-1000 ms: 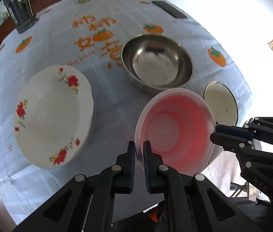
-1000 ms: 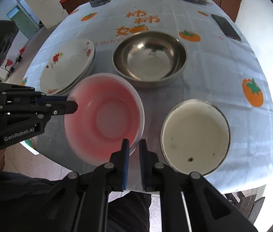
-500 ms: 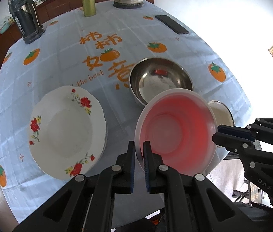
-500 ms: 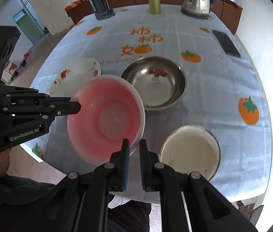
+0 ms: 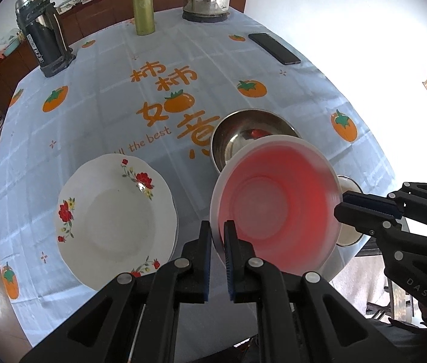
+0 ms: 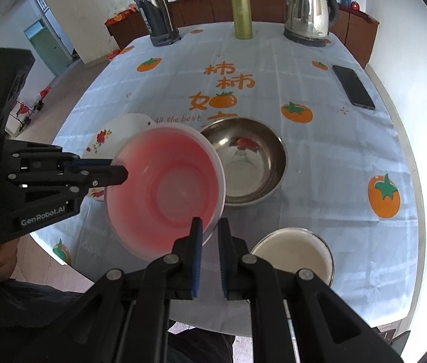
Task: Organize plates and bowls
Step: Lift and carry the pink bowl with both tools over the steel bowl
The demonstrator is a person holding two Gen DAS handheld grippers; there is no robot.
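1. The left gripper (image 5: 217,227) is clamped tight on the near-left rim of the pink plastic bowl (image 5: 276,208), one finger inside the wall and one outside.
2. The right gripper (image 6: 208,228) is likewise pinched shut on the opposite rim of the same bowl (image 6: 165,190), so the bowl hangs between the two, tilted and clear of the tablecloth.
3. In the left wrist view the right gripper (image 5: 346,204) shows at the bowl's right edge; in the right wrist view the left gripper (image 6: 121,172) reaches in from the left.
4. Just beyond the pink bowl sits the stainless steel bowl (image 6: 258,163), empty, its near rim hidden behind the pink one.
5. The white floral plate (image 5: 113,220) lies to the left of the held bowl, flat on the table, near the table's front edge.
6. The white enamel bowl (image 6: 295,257) sits to the right, close to the table's near edge.
7. The round table (image 6: 334,157) under its persimmon-print cloth has broad bare cloth past the steel bowl.
8. Along the far edge stand a dark thermos (image 6: 153,9), a green flask (image 6: 241,13) and a steel kettle (image 6: 307,9); a phone (image 6: 353,86) lies flat toward the right edge.
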